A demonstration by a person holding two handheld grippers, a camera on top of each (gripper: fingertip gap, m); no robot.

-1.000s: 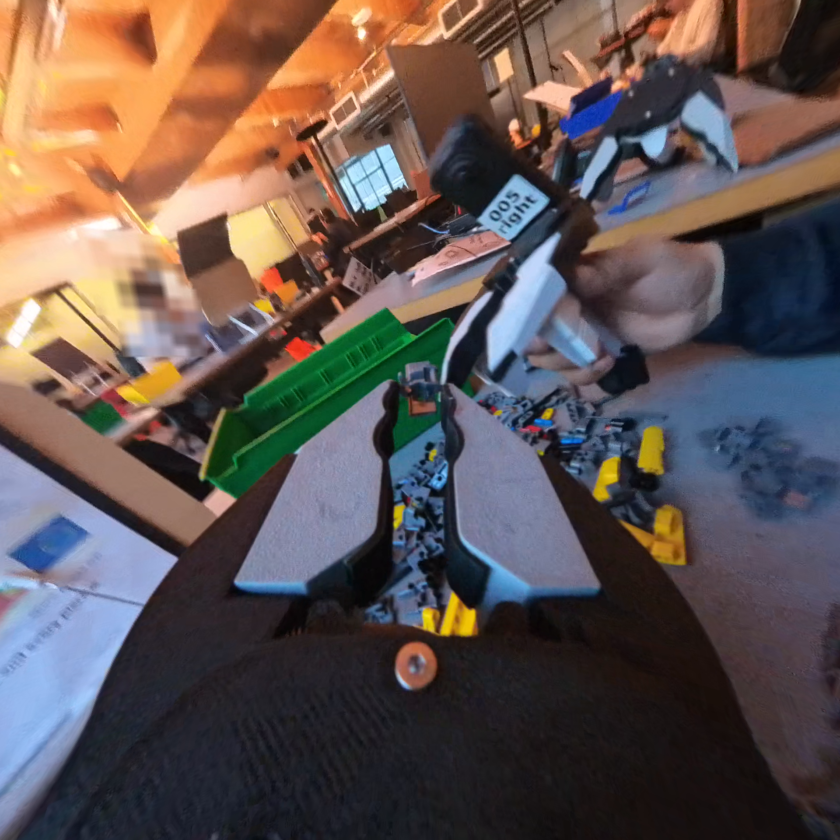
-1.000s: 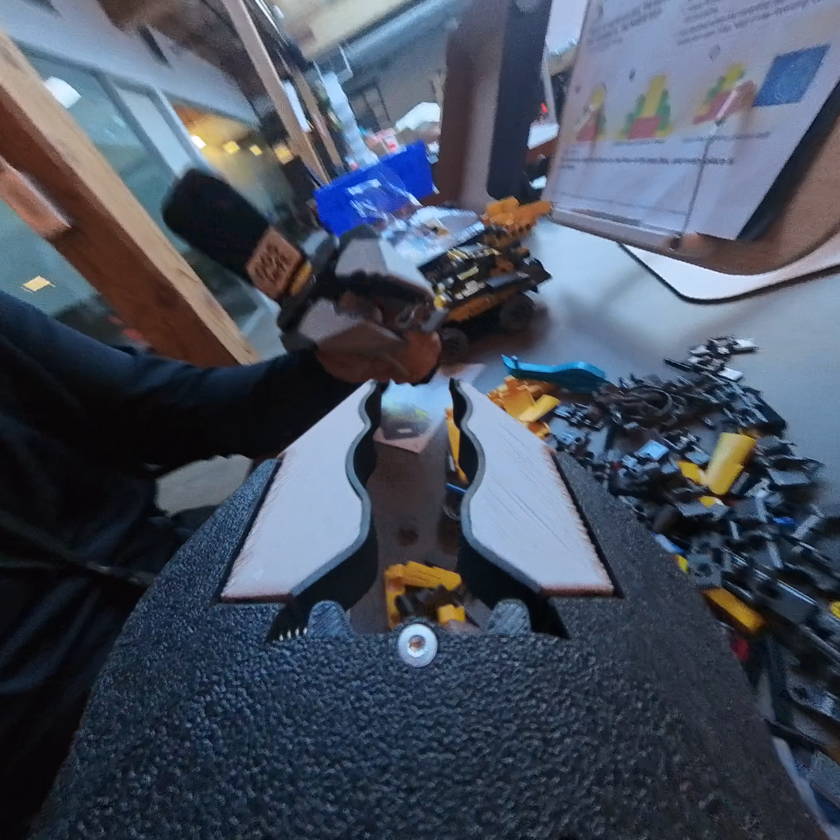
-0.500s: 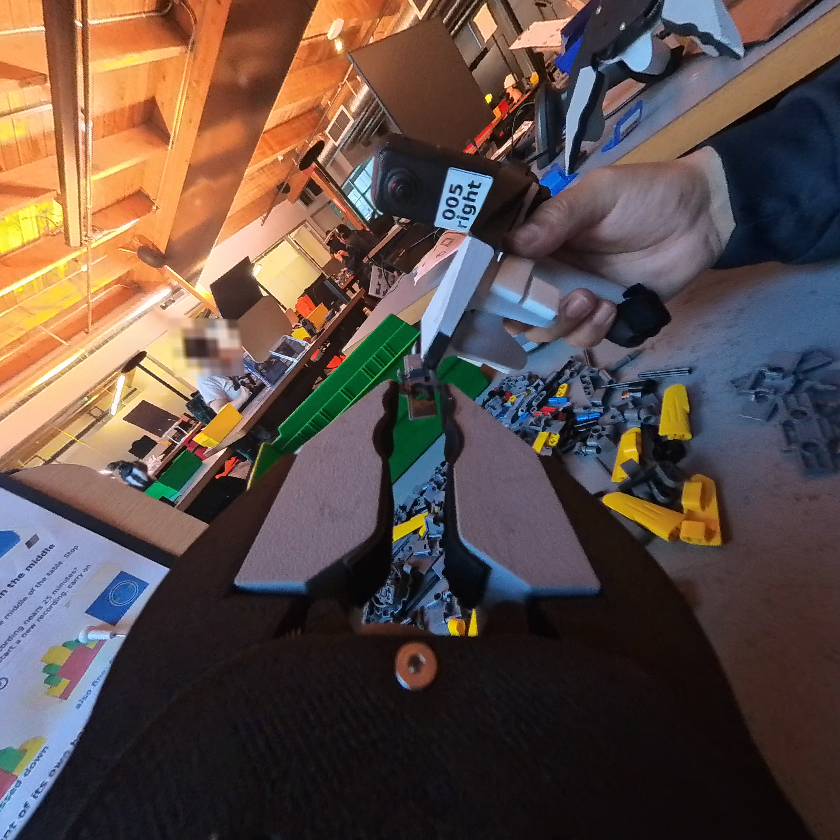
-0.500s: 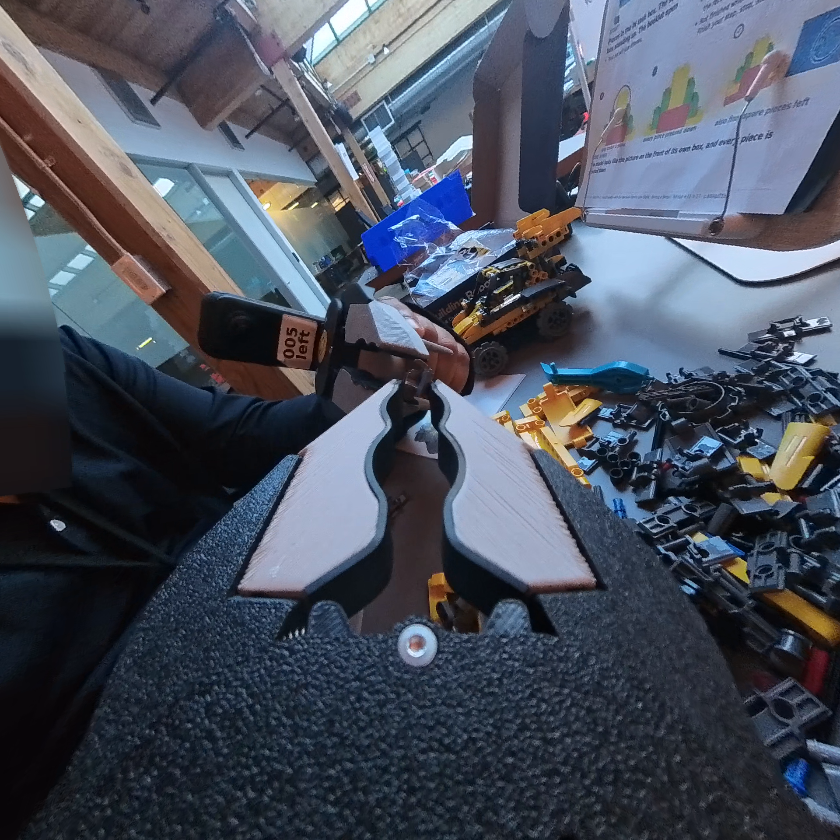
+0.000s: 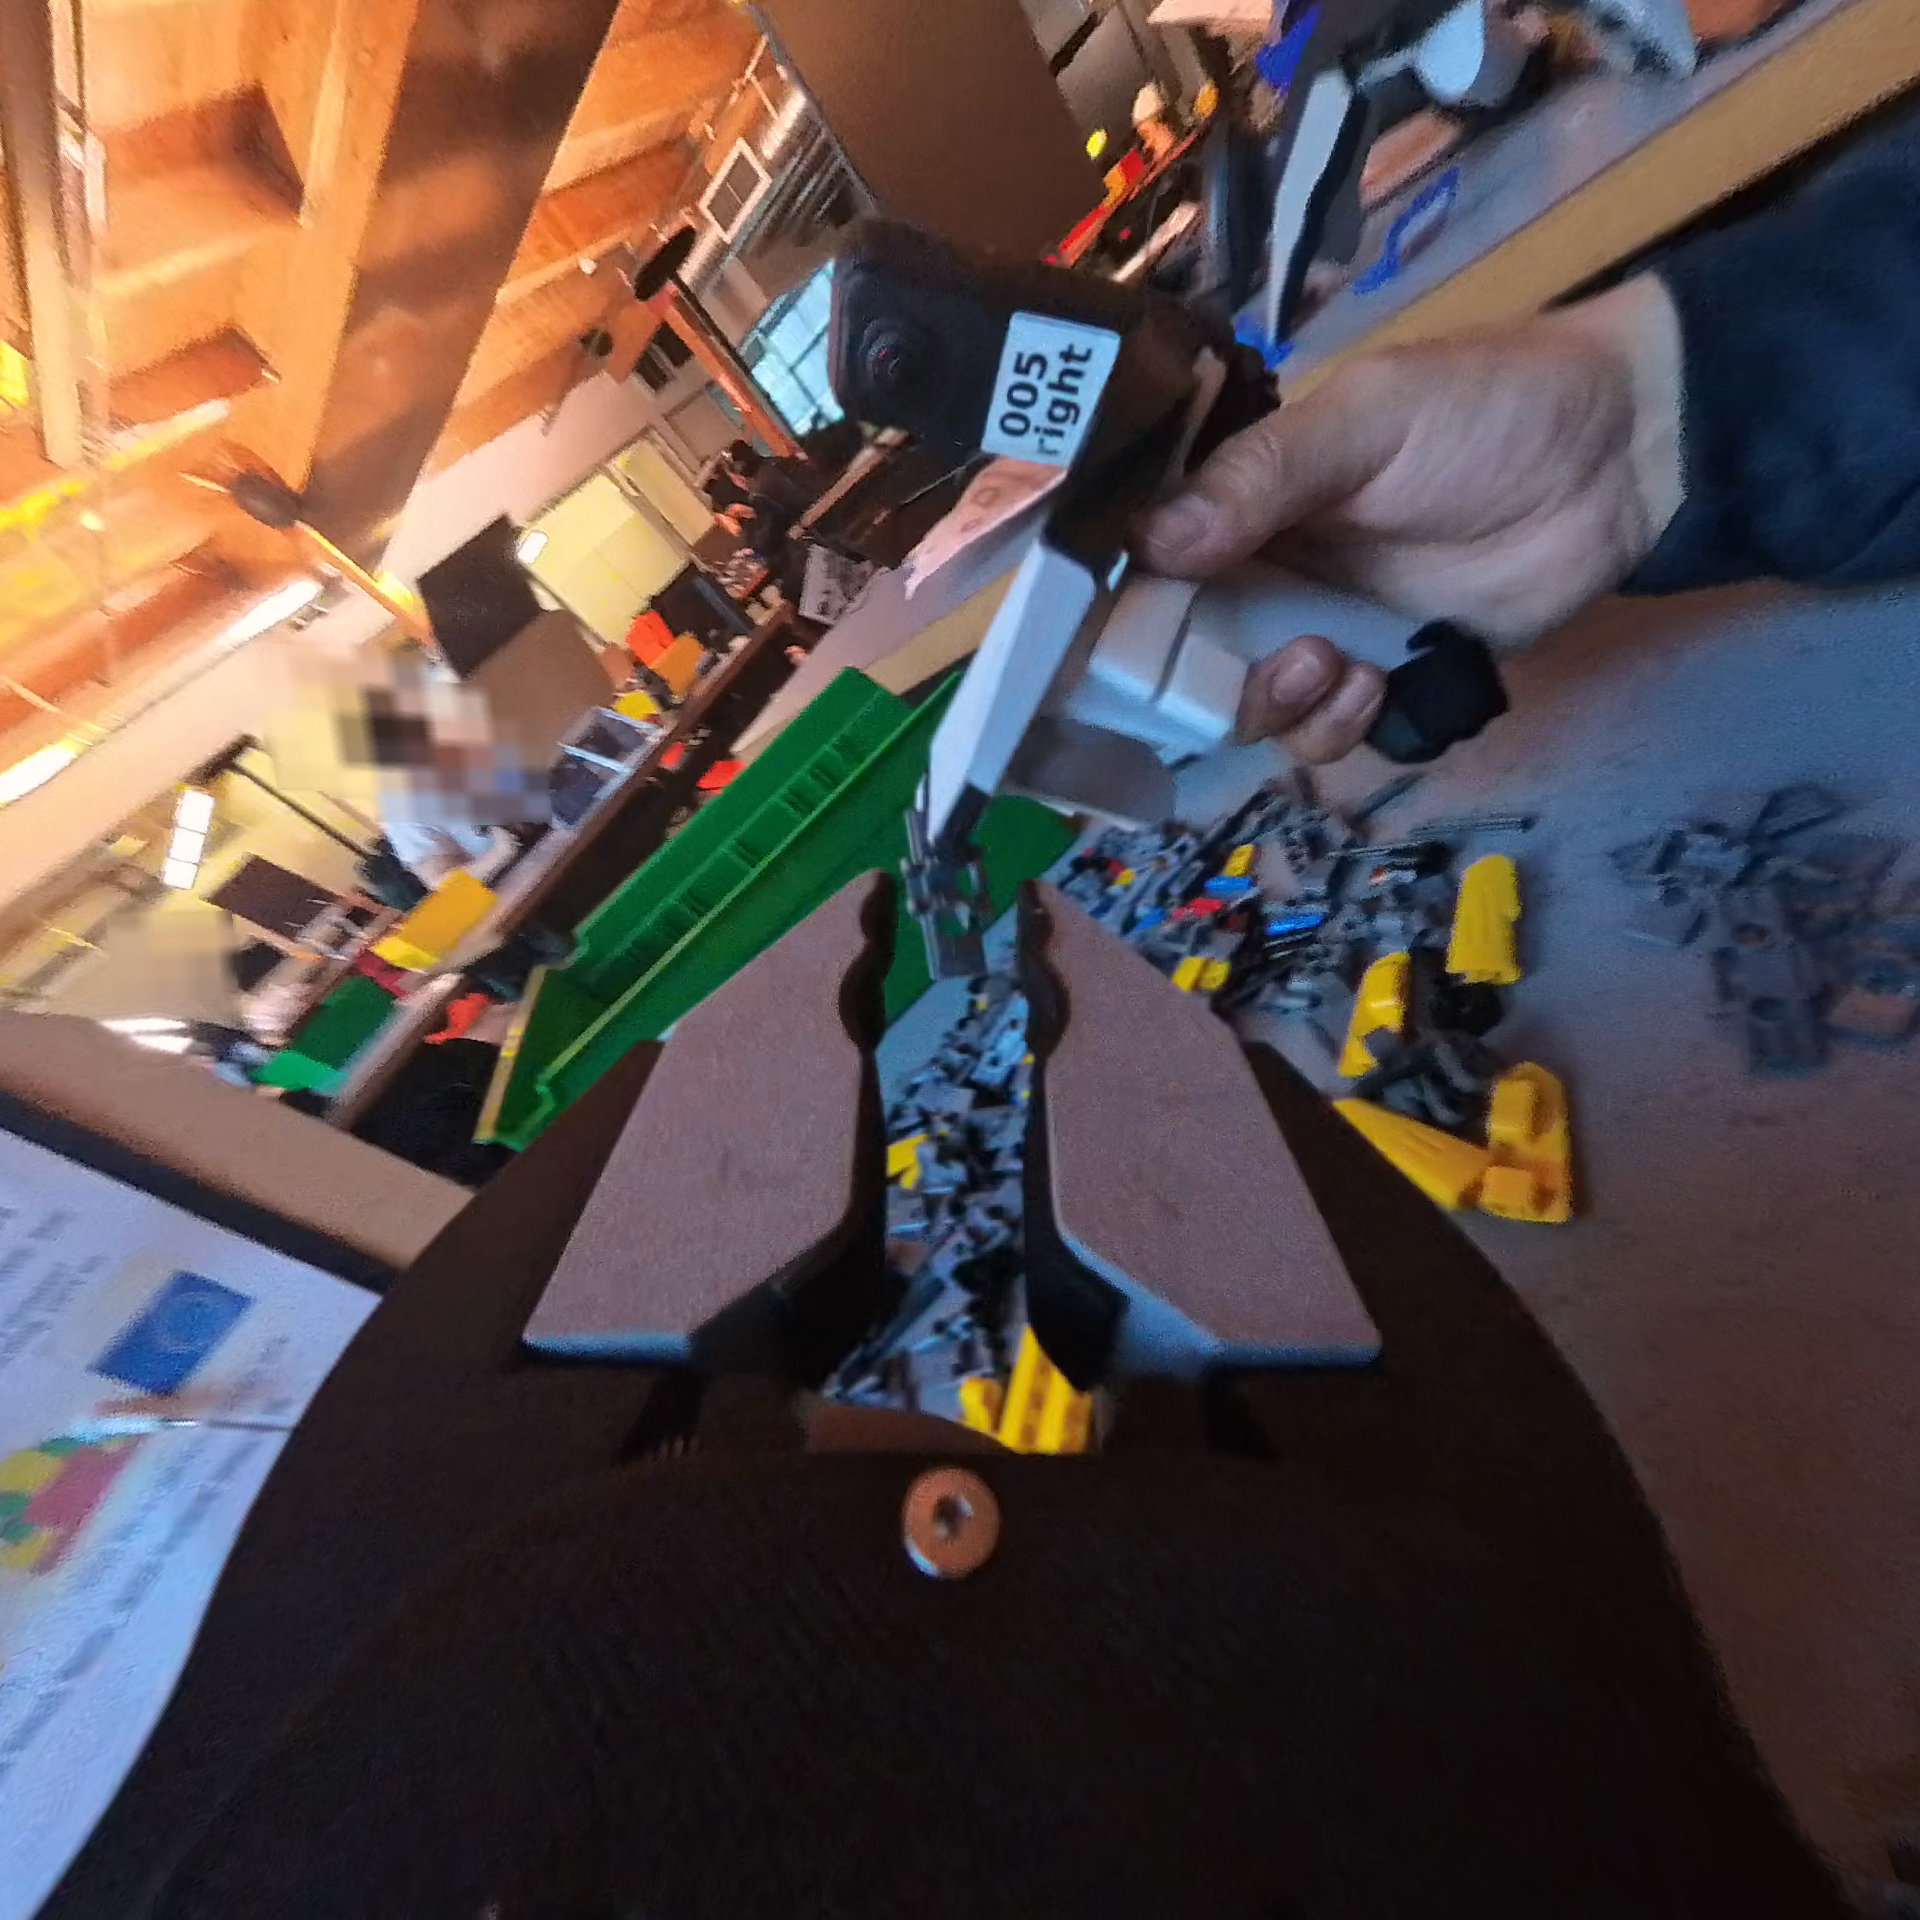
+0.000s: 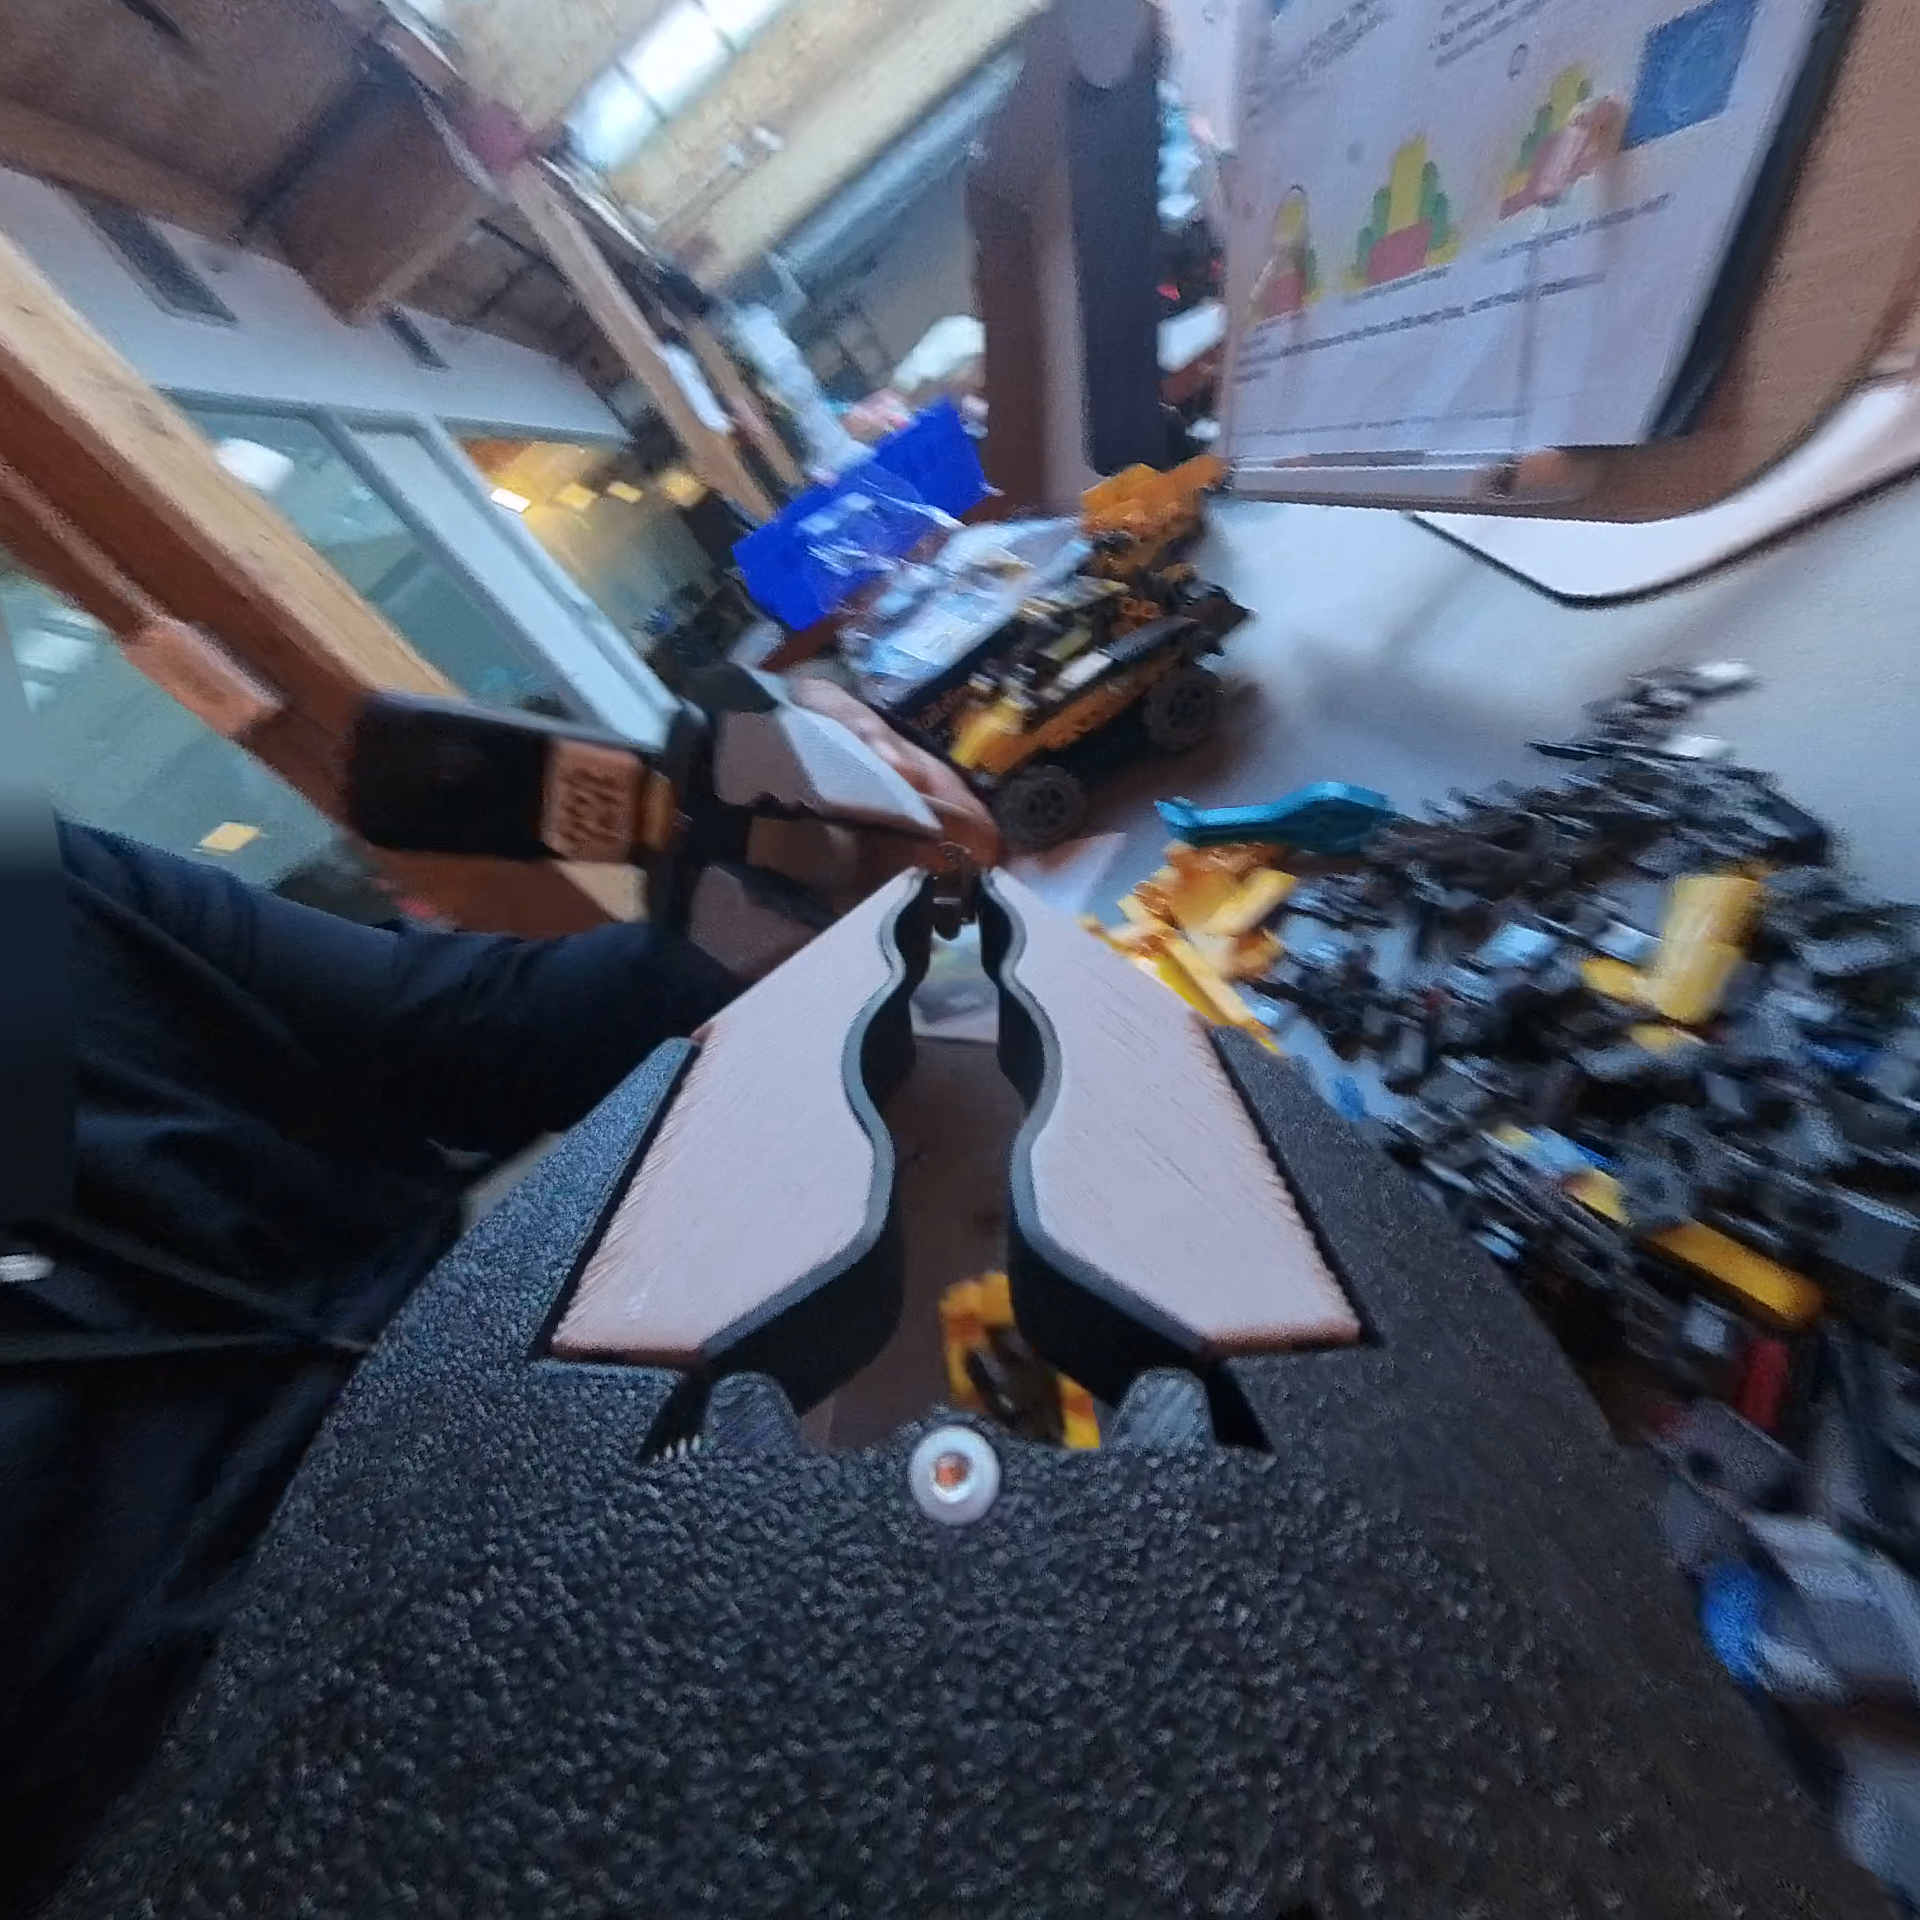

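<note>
A small grey brick assembly (image 5: pixel 943 909) hangs in the air between both grippers. My left gripper (image 5: pixel 951 906) has its tips closed on it from below. My right gripper (image 5: pixel 951 831), held by a hand in a dark sleeve, reaches down and meets the same piece from above. In the right wrist view my right gripper (image 6: pixel 951 896) is shut on the piece (image 6: pixel 948 914), and the left gripper (image 6: pixel 940 847) touches it from the far side. Both views are blurred.
A green tray (image 5: pixel 727 914) lies behind the piece. Loose grey and black bricks (image 5: pixel 1247 914) and yellow parts (image 5: pixel 1486 1153) cover the table. A yellow-black toy vehicle (image 6: pixel 1081 675), a teal part (image 6: pixel 1278 816) and a printed sheet on a board (image 6: pixel 1455 260) stand beyond. Both grippers' tips are close together, under 4 cm apart.
My right gripper went from open to shut, closing on the small piece that my left gripper holds. The two grippers came together tip to tip.
</note>
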